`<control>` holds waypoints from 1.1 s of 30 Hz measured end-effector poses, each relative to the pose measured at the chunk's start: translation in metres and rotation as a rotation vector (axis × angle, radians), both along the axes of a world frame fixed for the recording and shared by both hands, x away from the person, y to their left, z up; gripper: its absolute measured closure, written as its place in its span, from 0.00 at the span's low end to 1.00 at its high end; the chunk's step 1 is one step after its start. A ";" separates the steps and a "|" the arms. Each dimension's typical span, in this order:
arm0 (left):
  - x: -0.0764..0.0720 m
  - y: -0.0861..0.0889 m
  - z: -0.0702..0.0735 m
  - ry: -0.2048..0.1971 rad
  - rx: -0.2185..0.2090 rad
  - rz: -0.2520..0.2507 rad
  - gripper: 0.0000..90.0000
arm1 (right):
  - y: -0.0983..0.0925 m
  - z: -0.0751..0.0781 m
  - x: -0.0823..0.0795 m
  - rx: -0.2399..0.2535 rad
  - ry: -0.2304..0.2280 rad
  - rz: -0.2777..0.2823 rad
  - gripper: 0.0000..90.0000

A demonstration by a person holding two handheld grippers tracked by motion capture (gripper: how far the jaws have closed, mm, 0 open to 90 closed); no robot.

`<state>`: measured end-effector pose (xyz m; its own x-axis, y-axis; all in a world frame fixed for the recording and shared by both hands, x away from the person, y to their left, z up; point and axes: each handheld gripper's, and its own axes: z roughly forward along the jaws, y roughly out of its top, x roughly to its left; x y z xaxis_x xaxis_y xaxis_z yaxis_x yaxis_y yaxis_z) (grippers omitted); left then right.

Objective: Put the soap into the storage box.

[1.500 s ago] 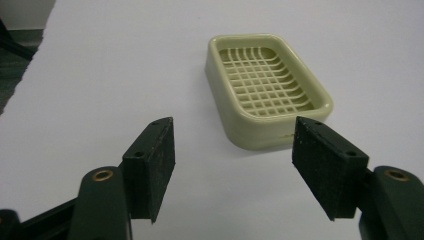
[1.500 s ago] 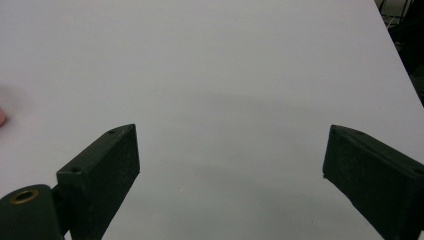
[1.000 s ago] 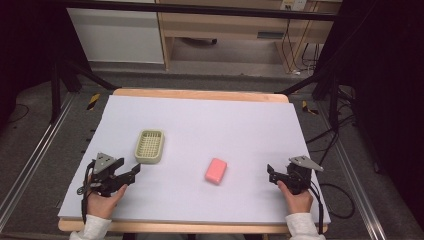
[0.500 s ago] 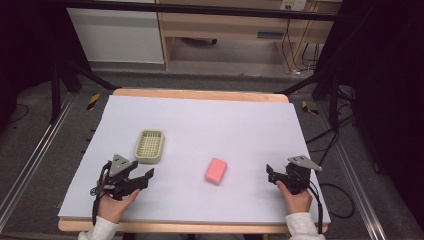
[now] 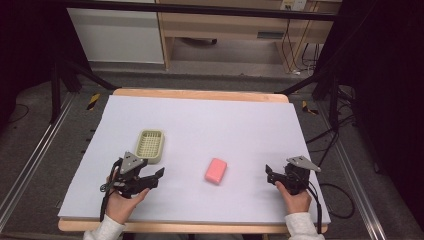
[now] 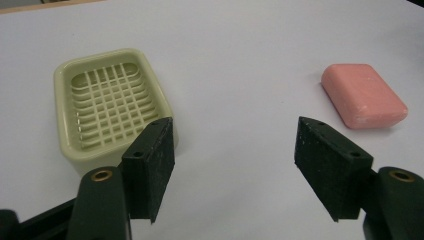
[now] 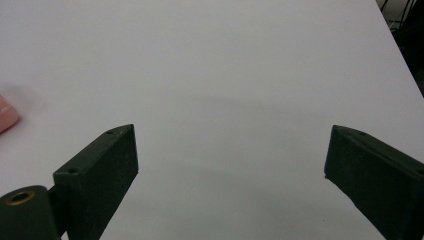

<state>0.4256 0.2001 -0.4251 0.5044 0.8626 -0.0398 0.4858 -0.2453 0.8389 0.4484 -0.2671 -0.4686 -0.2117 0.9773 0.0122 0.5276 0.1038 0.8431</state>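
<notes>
The pink soap [image 5: 216, 170] lies flat on the white table [image 5: 225, 120], near the front and about midway between the two grippers. The left gripper [image 5: 158, 176] hovers with its jaws spread wide and empty, pointing right toward the soap; the soap dish [image 5: 150, 146] sits just beyond it, upright and with nothing in it. The right gripper [image 5: 268, 172], also spread and empty, rests near the right edge, well apart from the soap.

The risks look plain. A slanted or shallow pinch could let the smooth bar squirt out. The left jaw [image 6: 150, 165] passes close by the dish and could nudge it aside.
</notes>
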 end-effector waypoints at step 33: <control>0.025 -0.088 0.022 0.018 0.081 -0.166 0.35 | 0.002 0.002 -0.001 0.001 -0.006 0.021 0.08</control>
